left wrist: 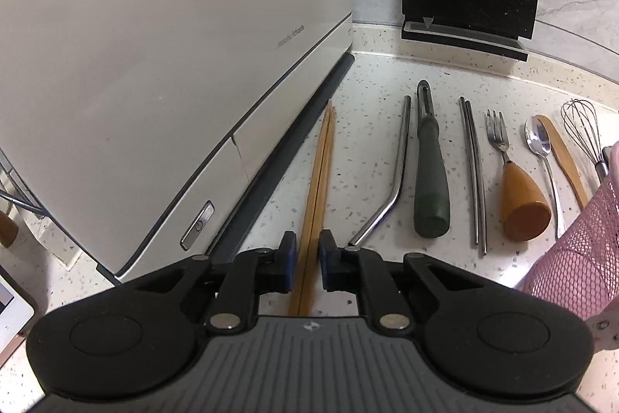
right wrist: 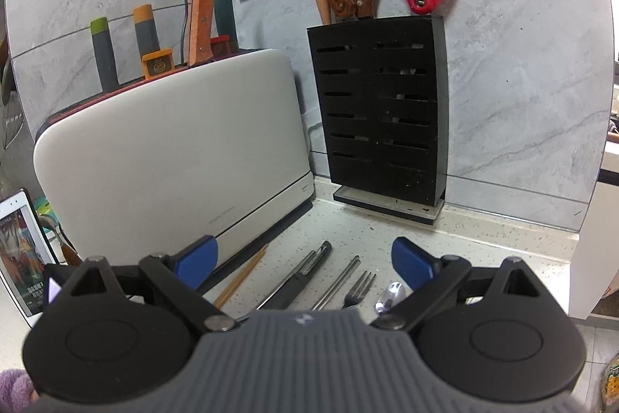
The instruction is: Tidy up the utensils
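A: Why is the left gripper (left wrist: 307, 260) nearly shut?
B: Its blue pads flank the wooden chopsticks (left wrist: 319, 188) lying on the counter (left wrist: 371, 84) — probably clamping them, though a slight gap shows.
A: Their axis?
B: Straight ahead, tips pointing away. The right gripper (right wrist: 305, 262) hangs wide open — empty.

Grey marble wall (right wrist: 522, 64) – speckled counter (left wrist: 367, 84).
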Motion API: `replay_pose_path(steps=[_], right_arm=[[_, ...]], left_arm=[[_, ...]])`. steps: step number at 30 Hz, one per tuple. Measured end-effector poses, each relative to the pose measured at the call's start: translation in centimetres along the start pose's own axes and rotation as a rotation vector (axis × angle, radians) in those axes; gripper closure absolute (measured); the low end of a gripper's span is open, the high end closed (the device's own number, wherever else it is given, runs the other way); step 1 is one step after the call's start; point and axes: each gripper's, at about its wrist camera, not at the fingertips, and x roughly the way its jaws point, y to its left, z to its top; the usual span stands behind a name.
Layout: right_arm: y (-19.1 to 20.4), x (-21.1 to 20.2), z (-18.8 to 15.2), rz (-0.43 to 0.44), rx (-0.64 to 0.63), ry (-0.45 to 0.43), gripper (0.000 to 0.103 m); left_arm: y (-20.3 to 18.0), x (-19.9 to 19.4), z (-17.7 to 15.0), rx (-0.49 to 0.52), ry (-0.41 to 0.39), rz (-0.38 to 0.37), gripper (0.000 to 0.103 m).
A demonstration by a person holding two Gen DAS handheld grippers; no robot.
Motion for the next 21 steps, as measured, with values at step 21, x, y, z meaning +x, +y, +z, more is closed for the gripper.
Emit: replay_pose_path(steps=[21], right_arm=[[-4.8, -4.7, -6.6, 0.096, -0.157, 0.063, 0.003]], left_arm=[[-0.7, 1.1, 0.4, 0.003, -0.038, -0.019, 0.092]])
